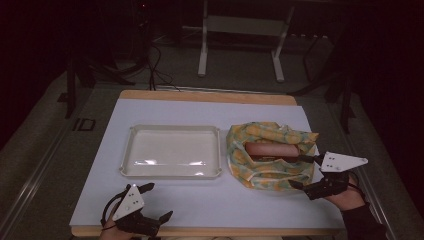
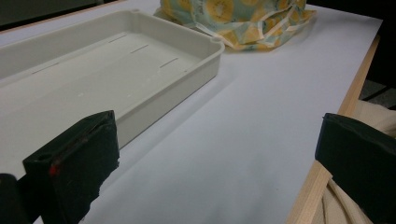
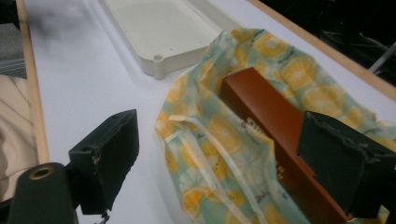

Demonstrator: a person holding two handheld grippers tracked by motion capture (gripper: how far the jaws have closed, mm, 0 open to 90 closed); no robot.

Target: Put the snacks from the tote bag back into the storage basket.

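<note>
The right gripper (image 1: 303,172) is held level at the desk's (image 1: 210,205) right edge, jaws spread wide around the lemon-print cloth bag (image 1: 270,175) and its brown box (image 1: 272,149), gripping nothing. The left gripper (image 1: 157,202) is rested at the near edge, jaws wide apart and empty, beside the white tray (image 1: 171,172).

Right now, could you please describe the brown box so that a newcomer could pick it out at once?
Start at the white table and its cream tray; immediately right of the tray lies a crumpled lemon-print cloth bag. The brown box lies flat in the bag's open mouth, long and narrow. It is the only plain reddish-brown, hard-edged thing there, against the yellow-and-green patterned fabric.
</note>
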